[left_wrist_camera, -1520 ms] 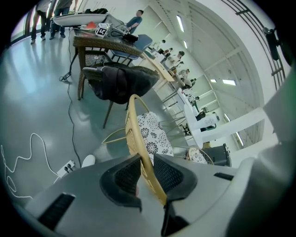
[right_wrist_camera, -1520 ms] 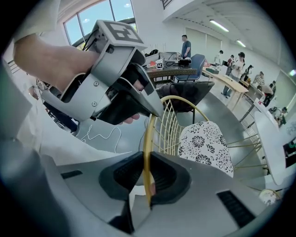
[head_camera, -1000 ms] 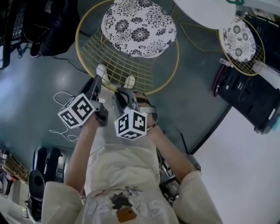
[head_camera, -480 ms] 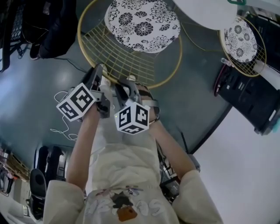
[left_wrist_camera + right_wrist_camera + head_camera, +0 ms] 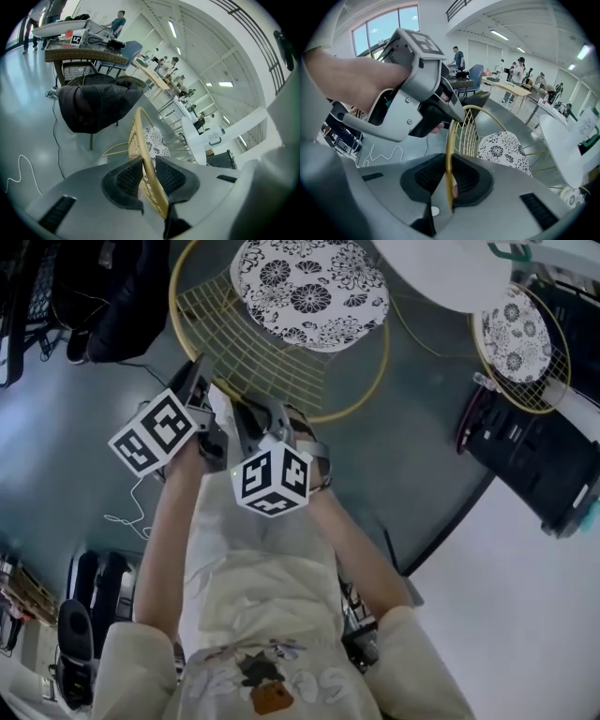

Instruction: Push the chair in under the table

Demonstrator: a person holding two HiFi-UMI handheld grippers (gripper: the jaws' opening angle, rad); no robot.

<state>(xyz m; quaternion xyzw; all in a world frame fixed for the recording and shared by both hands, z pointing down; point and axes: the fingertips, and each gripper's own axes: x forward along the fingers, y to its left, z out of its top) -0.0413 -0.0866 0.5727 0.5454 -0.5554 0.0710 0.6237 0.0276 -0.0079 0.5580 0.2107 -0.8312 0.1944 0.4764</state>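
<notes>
My left claw (image 5: 149, 174) is closed on the chair's gold rim (image 5: 140, 136), with the wire caught between both pads (image 5: 129, 176). My right claw (image 5: 447, 174) is closed on the same rim, just beside the left, at the top of the backrest.

The chair (image 5: 262, 352) is upright and straight ahead of me. Its patterned seat (image 5: 309, 287) is at the edge of the white table (image 5: 431, 268) and, by my judgement, not yet under it.

Step in hand: the push.
- Drive both claws evenly, so the chair does not yaw.
- Push level, not down, because the thin rim could slide through the pads.
- Aim the seat at the table's middle.
- Go slowly, because no view shows what stands under the table.

A cable (image 5: 120, 518) lies on the floor off the line of push.
</notes>
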